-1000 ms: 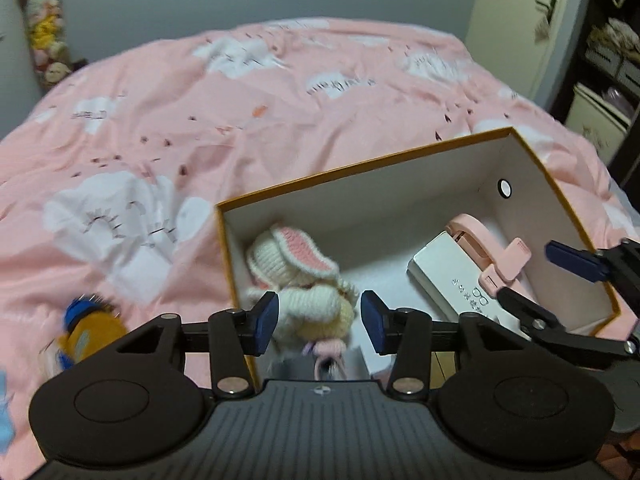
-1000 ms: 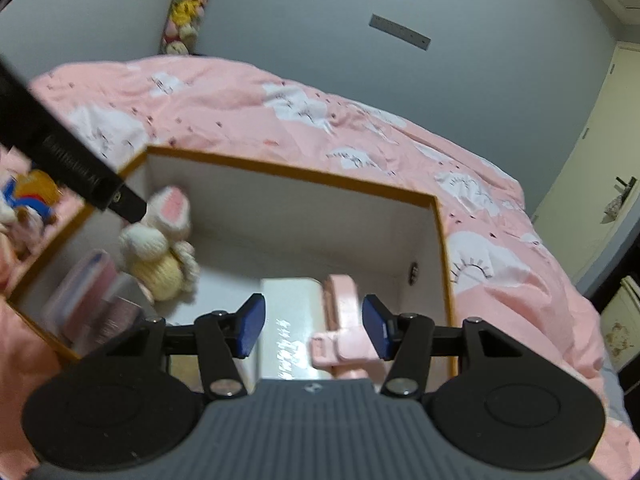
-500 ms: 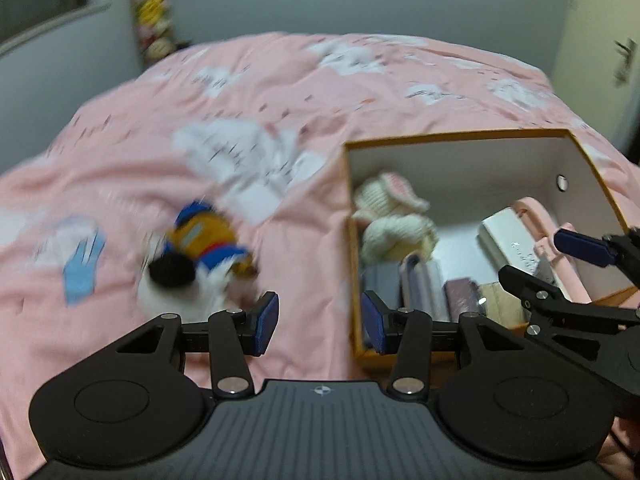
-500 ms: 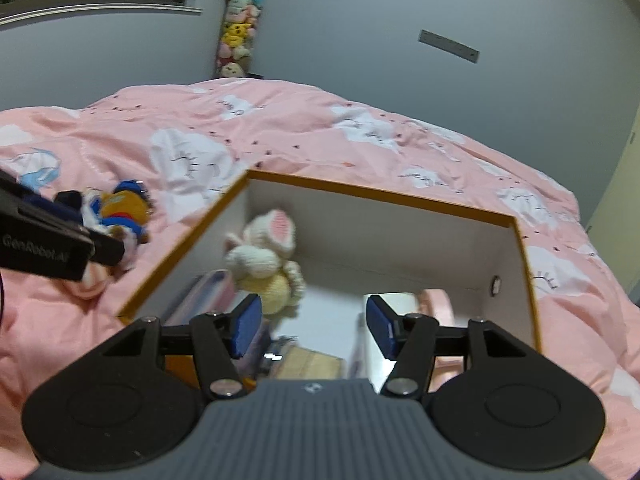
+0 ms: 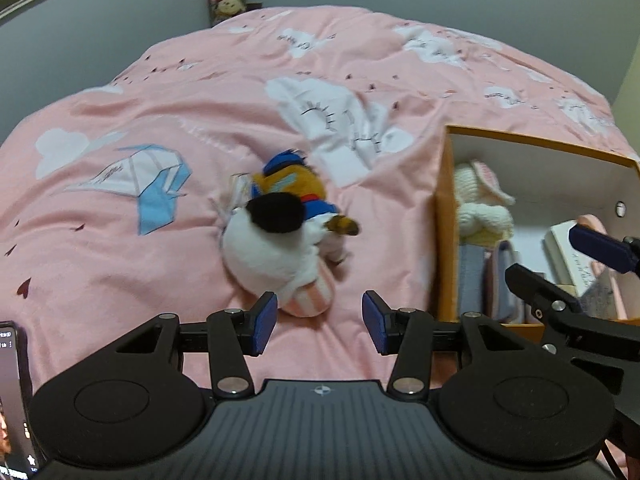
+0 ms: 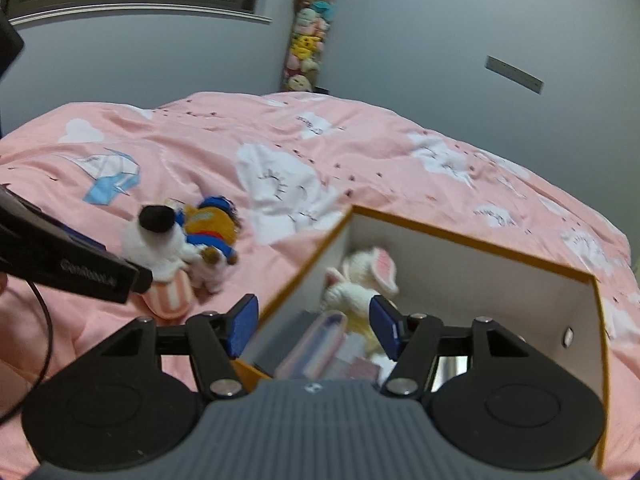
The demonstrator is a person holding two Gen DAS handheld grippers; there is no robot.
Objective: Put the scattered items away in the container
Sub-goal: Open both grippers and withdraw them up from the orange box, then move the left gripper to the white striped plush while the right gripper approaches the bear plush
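Observation:
Two plush toys lie together on the pink bed cover: a white one with a black nose and a striped foot (image 5: pixel 268 252) (image 6: pixel 154 244), and an orange and blue one (image 5: pixel 294 188) (image 6: pixel 210 224) behind it. My left gripper (image 5: pixel 320 322) hangs just in front of the white plush, jaws opening, nothing between them. To the right stands the orange-rimmed box (image 5: pixel 443 216) (image 6: pixel 472 240) with a knitted bunny (image 5: pixel 482 204) (image 6: pixel 362 280) inside. My right gripper (image 6: pixel 314 328) (image 5: pixel 560 262) hovers over the box's near left corner, jaws opening, holding nothing.
The box also holds pouches (image 5: pixel 486 280), a white carton (image 5: pixel 568 252) and a pink item. A phone (image 5: pixel 12 392) shows at the lower left edge. A column of hanging plush toys (image 6: pixel 306 40) stands at the wall behind the bed. Pink cover stretches left of the toys.
Both grippers swung left, away from the box's inside. The left one now faces the plush toys on the cover. Both pairs of jaws stand a little wider.

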